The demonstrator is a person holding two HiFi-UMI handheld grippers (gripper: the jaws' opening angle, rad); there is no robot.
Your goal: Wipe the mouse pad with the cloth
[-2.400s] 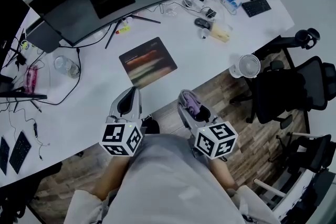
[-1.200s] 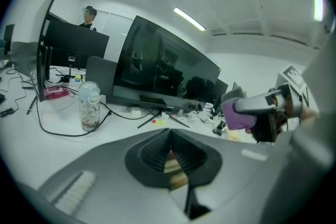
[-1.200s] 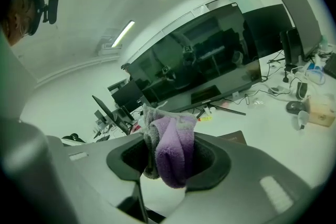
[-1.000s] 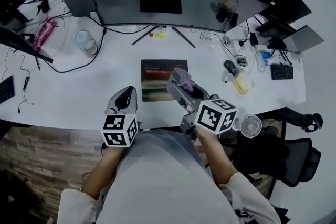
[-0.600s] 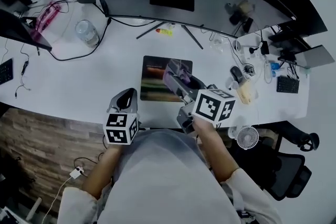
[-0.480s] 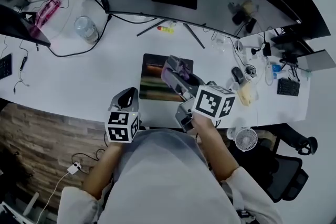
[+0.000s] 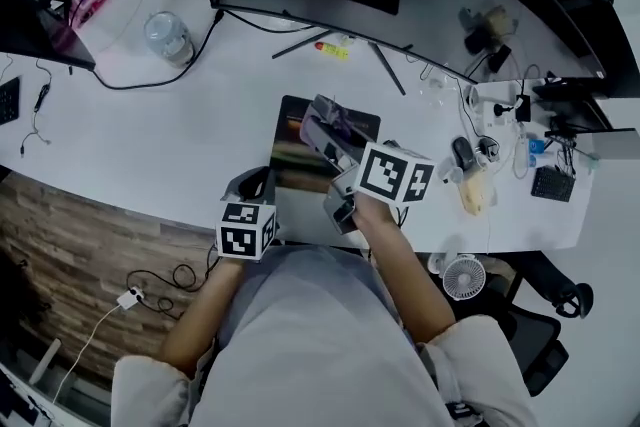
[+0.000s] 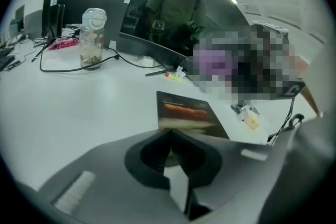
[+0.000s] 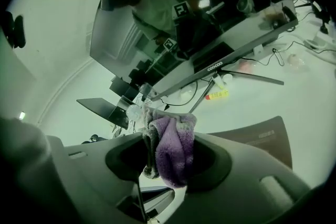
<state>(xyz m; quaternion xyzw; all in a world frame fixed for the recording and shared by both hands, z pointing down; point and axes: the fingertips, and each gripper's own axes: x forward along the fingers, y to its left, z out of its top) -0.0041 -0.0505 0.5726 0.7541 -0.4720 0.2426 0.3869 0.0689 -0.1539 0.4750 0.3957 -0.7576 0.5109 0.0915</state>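
Cluttered white bench (image 7: 170,140); mouse pad (image 7: 293,147) flat near front edge. My right tool (image 7: 322,127) clamps purple cloth (image 9: 170,147) over pad, contact unconfirmed. My left tool (image 7: 255,183) closed, empty. I cannot judge how much wiping is done.

head view looks steeply down; gripper views skim low, all sharing the mouse pad (image 8: 191,115).

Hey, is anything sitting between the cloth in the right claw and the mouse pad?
Nothing visible. The right claw holds the purple cloth over the mouse pad, and the pad's surface looks bare.
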